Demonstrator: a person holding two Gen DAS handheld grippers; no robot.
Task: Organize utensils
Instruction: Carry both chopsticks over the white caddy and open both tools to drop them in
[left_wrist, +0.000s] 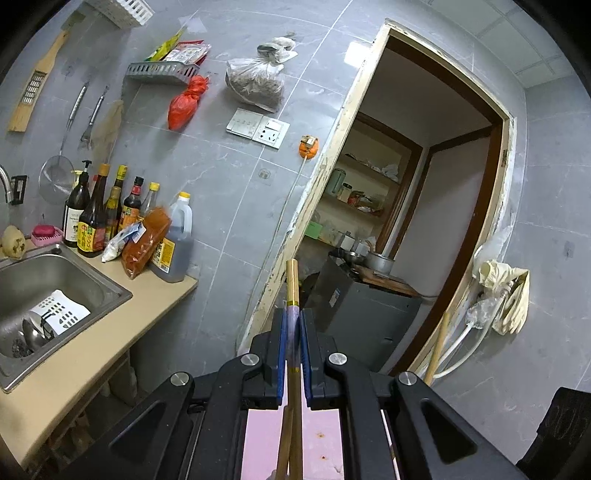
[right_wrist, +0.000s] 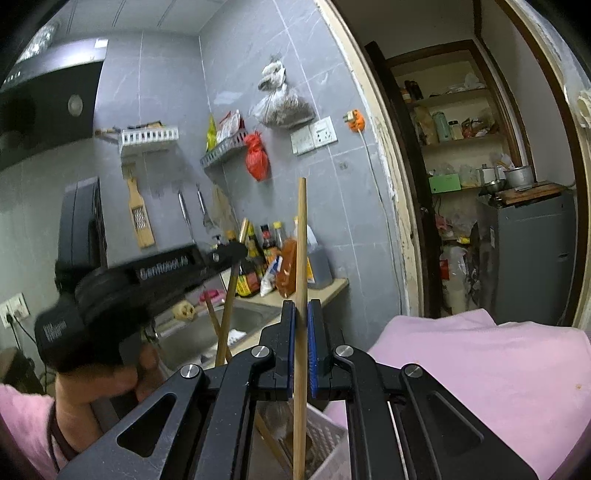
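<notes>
My left gripper (left_wrist: 294, 325) is shut on a pair of wooden chopsticks (left_wrist: 292, 280) with gold and purple tops, held upright in the air beside the counter. In the right wrist view the left gripper (right_wrist: 236, 253) shows at the left with those chopsticks (right_wrist: 228, 306) crossing below it. My right gripper (right_wrist: 302, 314) is shut on a single plain wooden chopstick (right_wrist: 301, 236), which stands upright. Its lower end reaches down to a white slotted utensil basket (right_wrist: 325, 439) below the gripper.
A steel sink (left_wrist: 55, 280) holds a white drainer and a spoon. Sauce bottles (left_wrist: 99, 218) and packets stand on the beige counter (left_wrist: 110, 332). A grater, strainer and bags hang on the grey tiled wall. A pink surface (right_wrist: 480, 369) lies at right, and a doorway opens to a pantry.
</notes>
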